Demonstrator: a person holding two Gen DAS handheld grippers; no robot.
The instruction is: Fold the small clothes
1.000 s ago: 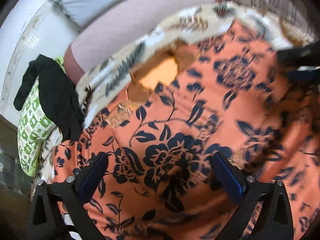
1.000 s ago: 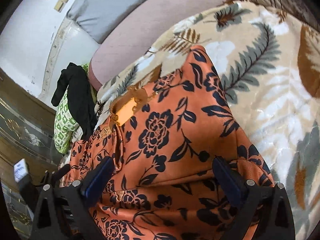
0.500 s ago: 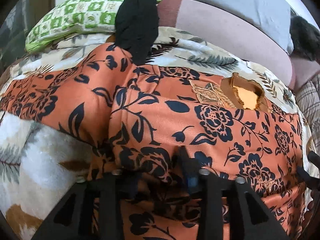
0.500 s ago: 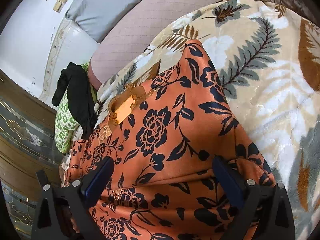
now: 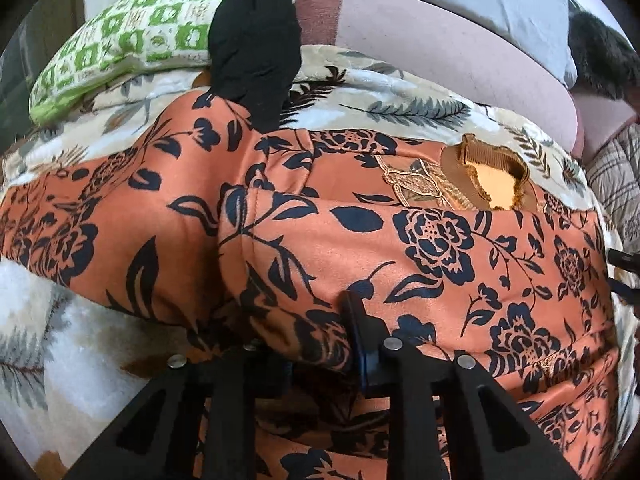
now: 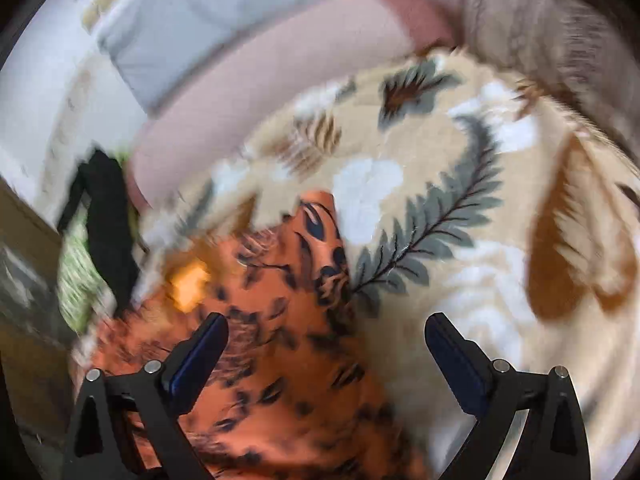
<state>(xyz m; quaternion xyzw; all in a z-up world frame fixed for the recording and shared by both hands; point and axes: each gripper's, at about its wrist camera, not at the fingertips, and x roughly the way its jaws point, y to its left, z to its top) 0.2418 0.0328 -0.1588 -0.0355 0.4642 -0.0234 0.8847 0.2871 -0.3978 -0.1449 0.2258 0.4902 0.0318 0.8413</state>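
Left gripper (image 5: 320, 344), spread a second ago, is now clamped on a bunched fold of the orange floral top (image 5: 400, 248) spread on the leaf-print blanket (image 6: 460, 208), so folding can begin, while the right gripper (image 6: 326, 340) is held agape.

smooth, faintly sheened orange floral cloth garment (image 5: 400, 248) lies on a fuzzy plush blanket (image 6: 460, 184).

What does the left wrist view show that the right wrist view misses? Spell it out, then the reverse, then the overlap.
Only the left wrist view: the left gripper shut on a bunched fold of the orange floral garment, and its collar in sharp detail. Only the right wrist view: the right gripper open, and the wide leaf-print stretch of blanket. Both: garment, blanket, black cloth, green pillow, pink bolster.
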